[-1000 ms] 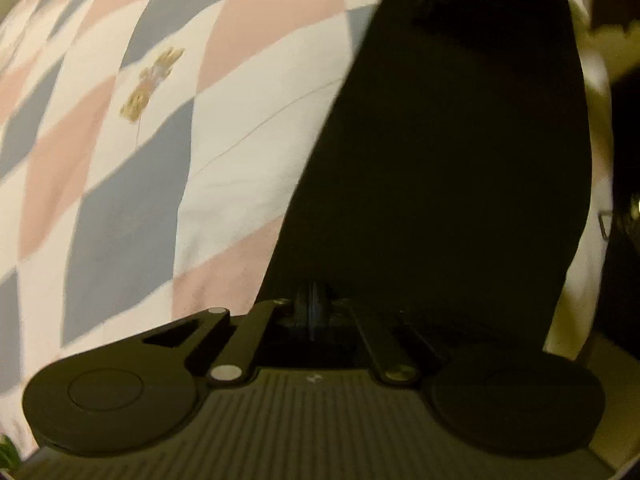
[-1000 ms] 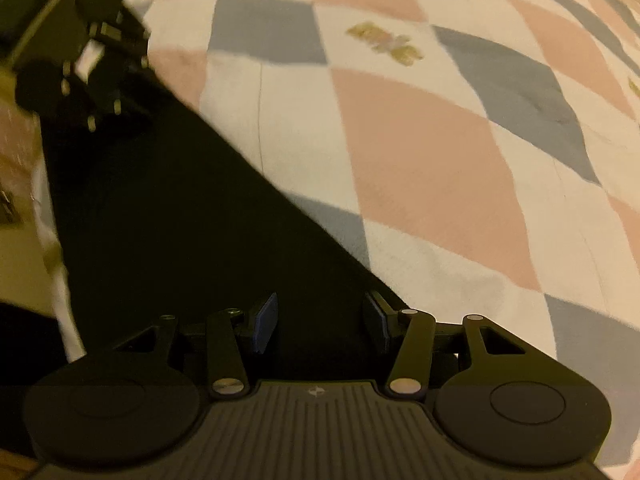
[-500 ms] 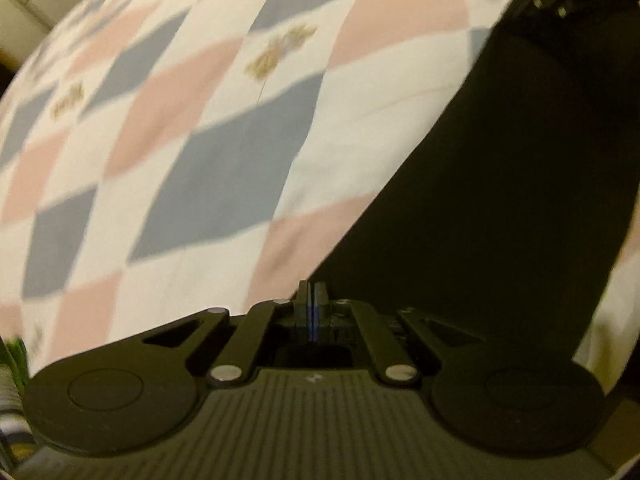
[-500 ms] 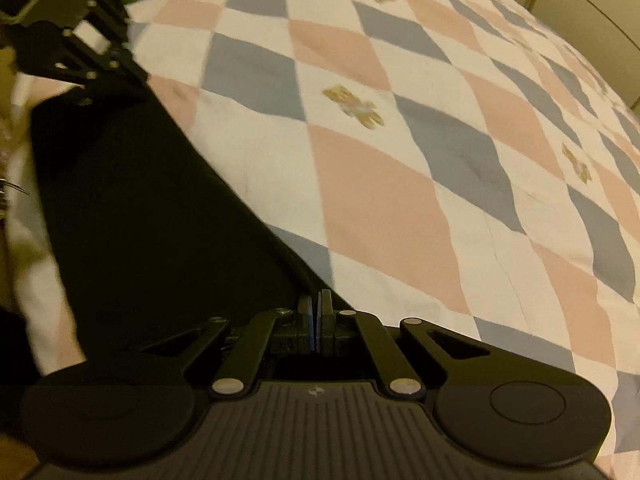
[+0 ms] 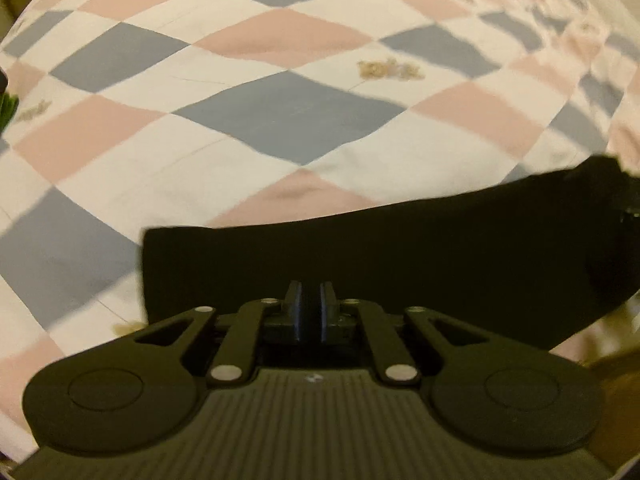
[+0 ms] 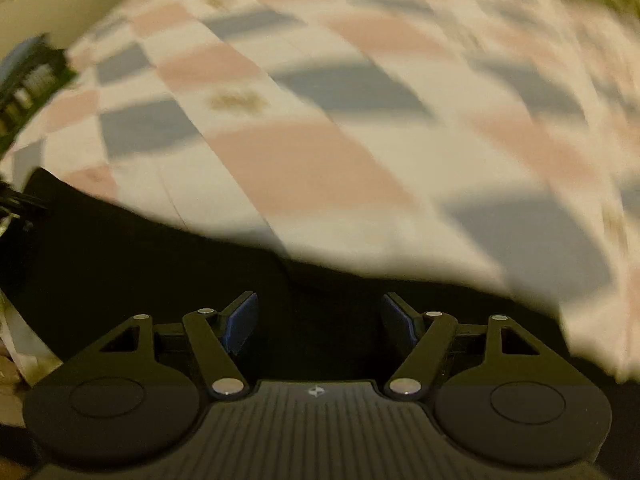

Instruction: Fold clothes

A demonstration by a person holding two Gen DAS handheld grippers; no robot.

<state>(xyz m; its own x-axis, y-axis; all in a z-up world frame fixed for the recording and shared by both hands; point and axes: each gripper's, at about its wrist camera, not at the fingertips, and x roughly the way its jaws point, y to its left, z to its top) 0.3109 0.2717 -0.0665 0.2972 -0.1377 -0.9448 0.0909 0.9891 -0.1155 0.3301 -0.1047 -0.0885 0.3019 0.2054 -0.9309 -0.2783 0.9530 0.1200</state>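
Ahead, black garment [image 5: 400, 248] edge, bare checkered bedspread [image 5: 280, 112] beyond.

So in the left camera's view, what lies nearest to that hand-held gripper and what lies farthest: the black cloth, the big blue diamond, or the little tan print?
1. Black garment: right at the left hand-held gripper, spreading rightward.
2. Large blue diamond: mid-bedspread, straight ahead.
3. Tan print: beyond the diamond, slightly right.
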